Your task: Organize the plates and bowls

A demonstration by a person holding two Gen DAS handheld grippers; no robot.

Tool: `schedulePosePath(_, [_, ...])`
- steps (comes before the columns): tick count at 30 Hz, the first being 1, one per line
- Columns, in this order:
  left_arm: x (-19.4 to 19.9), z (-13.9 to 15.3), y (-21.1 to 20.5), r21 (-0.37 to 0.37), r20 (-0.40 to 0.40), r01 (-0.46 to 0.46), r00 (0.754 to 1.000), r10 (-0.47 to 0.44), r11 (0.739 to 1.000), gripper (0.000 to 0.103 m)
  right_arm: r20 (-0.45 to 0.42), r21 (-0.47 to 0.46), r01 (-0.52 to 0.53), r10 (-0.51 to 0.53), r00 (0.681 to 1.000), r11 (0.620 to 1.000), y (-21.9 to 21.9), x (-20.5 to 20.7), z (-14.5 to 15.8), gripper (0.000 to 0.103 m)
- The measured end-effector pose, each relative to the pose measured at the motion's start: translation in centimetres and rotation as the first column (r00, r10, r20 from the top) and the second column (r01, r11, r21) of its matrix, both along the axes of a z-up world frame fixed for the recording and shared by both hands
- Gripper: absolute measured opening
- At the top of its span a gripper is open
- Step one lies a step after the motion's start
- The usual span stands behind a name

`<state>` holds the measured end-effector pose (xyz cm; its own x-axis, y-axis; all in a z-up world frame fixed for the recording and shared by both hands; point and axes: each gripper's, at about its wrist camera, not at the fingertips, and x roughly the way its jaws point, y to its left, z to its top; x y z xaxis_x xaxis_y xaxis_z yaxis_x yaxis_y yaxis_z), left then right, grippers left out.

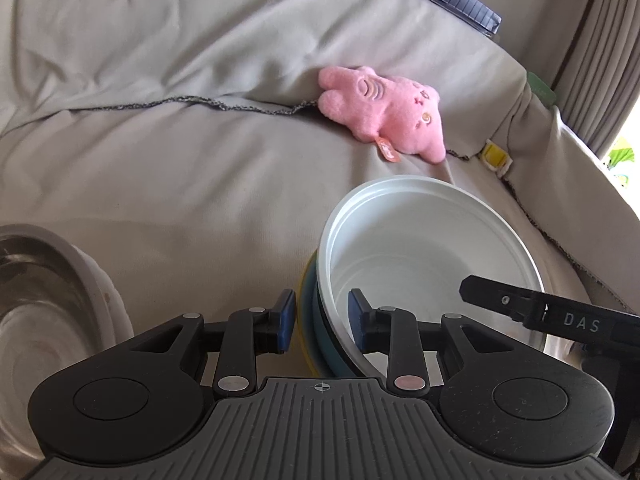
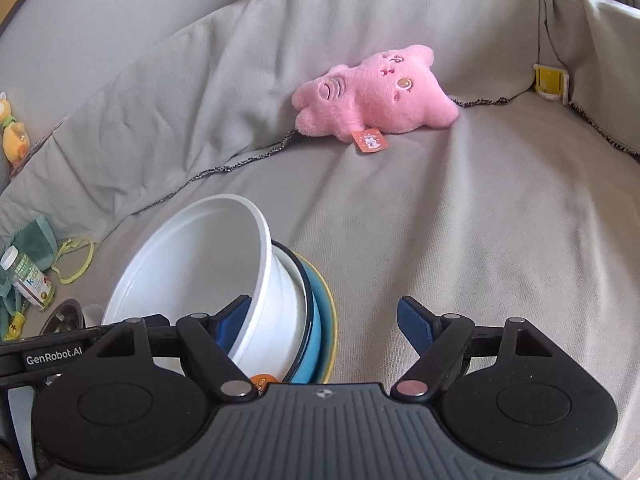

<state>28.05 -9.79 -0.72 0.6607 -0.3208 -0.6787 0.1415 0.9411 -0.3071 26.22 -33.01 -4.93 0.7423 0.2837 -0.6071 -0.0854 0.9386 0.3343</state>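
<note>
A stack stands on the sofa cover: a yellow plate (image 1: 304,280) at the bottom, a blue bowl (image 1: 316,328) on it, and a big white bowl (image 1: 420,240) tilted on top. In the right wrist view the white bowl (image 2: 192,264) leans on a dark-rimmed white dish (image 2: 296,300) inside the blue bowl (image 2: 316,320). My left gripper (image 1: 320,316) straddles the stack's near rims, one pad outside and one inside the white bowl, and looks pressed on them. My right gripper (image 2: 324,316) is open: its left finger is inside the white bowl, its right finger well clear over the fabric.
A steel bowl (image 1: 40,280) sits at the left. Against the sofa back lie a pink plush toy (image 2: 372,96) and a yellow clip (image 2: 550,82). A small bottle (image 2: 30,280) and green cloth lie far left. Bare grey cover (image 2: 480,240) stretches to the right of the stack.
</note>
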Motion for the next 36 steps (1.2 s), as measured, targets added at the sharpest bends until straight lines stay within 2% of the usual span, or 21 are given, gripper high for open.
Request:
schedulePosePath(2, [0.0, 0.1, 0.1, -0.006, -0.001, 0.004, 1.000, -0.004, 1.000, 0.033, 0.017, -0.025, 0.015, -0.014, 1.000, 1.000, 0.2, -0.4, 0.3, 0.080])
schedulePosePath(5, [-0.2, 0.6, 0.1, -0.003, 0.014, 0.018, 1.000, -0.018, 1.000, 0.032, 0.103, -0.091, 0.053, -0.044, 0.994, 0.994, 0.8, -1.7, 2.1, 0.080])
schedulePosePath(9, [-1.3, 2.4, 1.4, -0.063, 0.064, 0.043, 0.997, -0.039, 0.997, 0.032, 0.234, -0.166, 0.083, -0.043, 0.971, 0.983, 2.7, -3.8, 5.6, 0.080])
schedulePosePath(12, [-2.8, 4.2, 4.3, -0.100, 0.125, 0.046, 0.992, -0.033, 0.994, 0.032, 0.290, -0.187, 0.038, 0.019, 0.957, 0.982, 5.1, -5.3, 7.6, 0.080])
schedulePosePath(16, [-5.3, 5.3, 10.1, -0.067, 0.164, -0.038, 0.985, 0.048, 0.997, 0.032, 0.291, -0.193, -0.087, 0.142, 0.946, 0.977, 10.1, -6.7, 8.4, 0.079])
schedulePosePath(19, [-7.4, 4.6, 15.5, -0.099, 0.154, -0.162, 0.972, 0.176, 0.982, 0.032, 0.254, -0.205, -0.178, 0.228, 0.940, 0.963, 14.4, -6.9, 7.8, 0.079])
schedulePosePath(22, [-8.9, 2.5, 20.7, -0.155, 0.085, -0.289, 0.949, 0.304, 0.945, 0.032, 0.174, -0.198, -0.271, 0.306, 0.936, 0.942, 19.0, -6.5, 6.1, 0.079])
schedulePosePath(25, [-10.0, 0.3, 24.4, -0.195, 0.013, -0.369, 0.926, 0.378, 0.909, 0.032, 0.083, -0.195, -0.323, 0.344, 0.935, 0.926, 22.7, -5.5, 4.1, 0.079])
schedulePosePath(29, [-10.6, -1.9, 26.8, -0.207, -0.047, -0.407, 0.912, 0.406, 0.890, 0.032, -0.028, -0.195, -0.326, 0.327, 0.944, 0.925, 26.0, -3.7, 1.6, 0.079])
schedulePosePath(32, [-10.6, -3.2, 27.5, -0.242, -0.076, -0.390, 0.921, 0.383, 0.888, 0.040, -0.068, -0.214, -0.288, 0.280, 0.957, 0.933, 27.0, -2.4, 0.1, 0.079])
schedulePosePath(36, [-10.6, -3.8, 27.6, -0.240, -0.066, -0.375, 0.927, 0.370, 0.896, 0.050, -0.167, -0.149, -0.308, 0.283, 0.945, 0.940, 26.9, -1.2, -1.7, 0.080])
